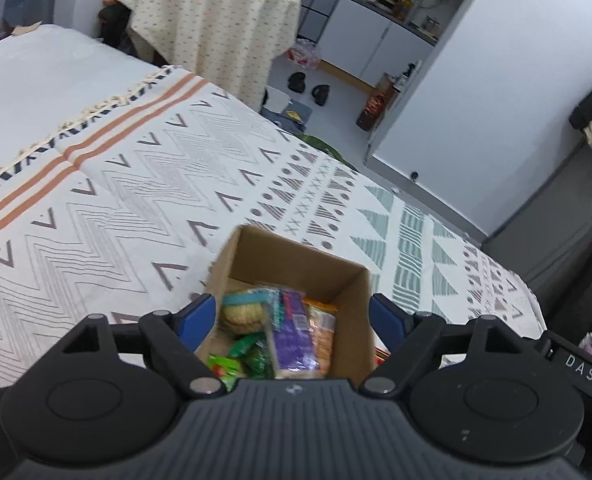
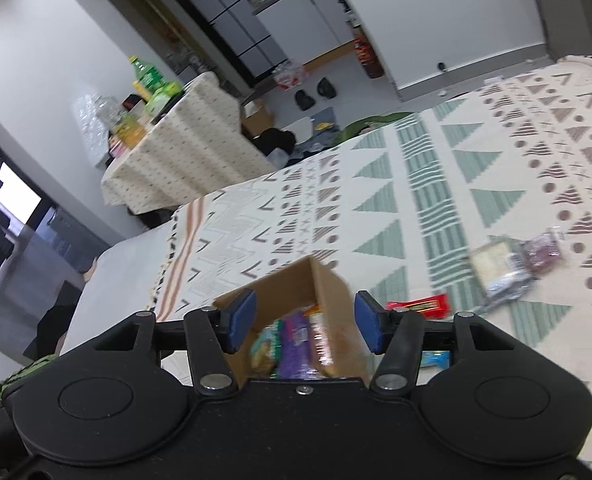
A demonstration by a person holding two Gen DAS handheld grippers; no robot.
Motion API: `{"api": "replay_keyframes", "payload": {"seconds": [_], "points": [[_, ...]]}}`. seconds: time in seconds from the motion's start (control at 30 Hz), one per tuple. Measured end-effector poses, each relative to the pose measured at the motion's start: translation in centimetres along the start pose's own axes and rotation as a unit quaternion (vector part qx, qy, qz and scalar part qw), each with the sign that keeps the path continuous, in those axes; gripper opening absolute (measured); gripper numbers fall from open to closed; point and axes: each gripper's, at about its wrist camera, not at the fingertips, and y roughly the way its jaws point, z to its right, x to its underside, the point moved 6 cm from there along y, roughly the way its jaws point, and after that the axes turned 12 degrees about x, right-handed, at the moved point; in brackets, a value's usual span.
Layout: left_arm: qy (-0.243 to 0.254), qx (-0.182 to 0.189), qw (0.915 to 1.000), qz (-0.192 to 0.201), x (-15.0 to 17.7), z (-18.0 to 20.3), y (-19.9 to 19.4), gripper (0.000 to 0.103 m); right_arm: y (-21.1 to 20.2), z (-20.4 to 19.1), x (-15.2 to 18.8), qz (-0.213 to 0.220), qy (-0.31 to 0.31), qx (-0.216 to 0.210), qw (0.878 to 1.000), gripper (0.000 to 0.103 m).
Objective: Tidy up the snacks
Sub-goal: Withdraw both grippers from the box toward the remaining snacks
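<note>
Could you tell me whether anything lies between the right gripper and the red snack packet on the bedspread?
Nothing visible does. The red packet lies just right of the cardboard box; the right gripper, jaws open, hangs over the box.

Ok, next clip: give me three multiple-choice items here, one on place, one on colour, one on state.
1. Where is the purple packet?
A. in the cardboard box
B. on the floor
C. on the round table

2. What colour is the wrapper on the blanket right of the box?
A. yellow
B. red
C. black

3. How is the left hand-held gripper?
A. shut on a snack
B. shut, holding nothing
C. open

Answers: 1 A, it stands among snacks inside; 2 B, right wrist view shows red; 3 C, blue pads spread, nothing held.
</note>
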Motion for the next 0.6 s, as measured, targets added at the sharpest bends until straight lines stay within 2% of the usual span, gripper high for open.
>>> {"api": "replay_keyframes", "payload": {"seconds": [0.37,0.6], "points": [[0.03,0.013,0.9993,-0.018,2.1,5.0,1.9,0.083,-1.5,6.0,-0.6,0.006,0.021,0.025,0.999,0.07],[0.055,0.02,0.9979,-0.029,3.9,8.2,3.4,0.083,-1.3,10.6,-1.0,0.004,0.039,0.037,0.999,0.072]]}}
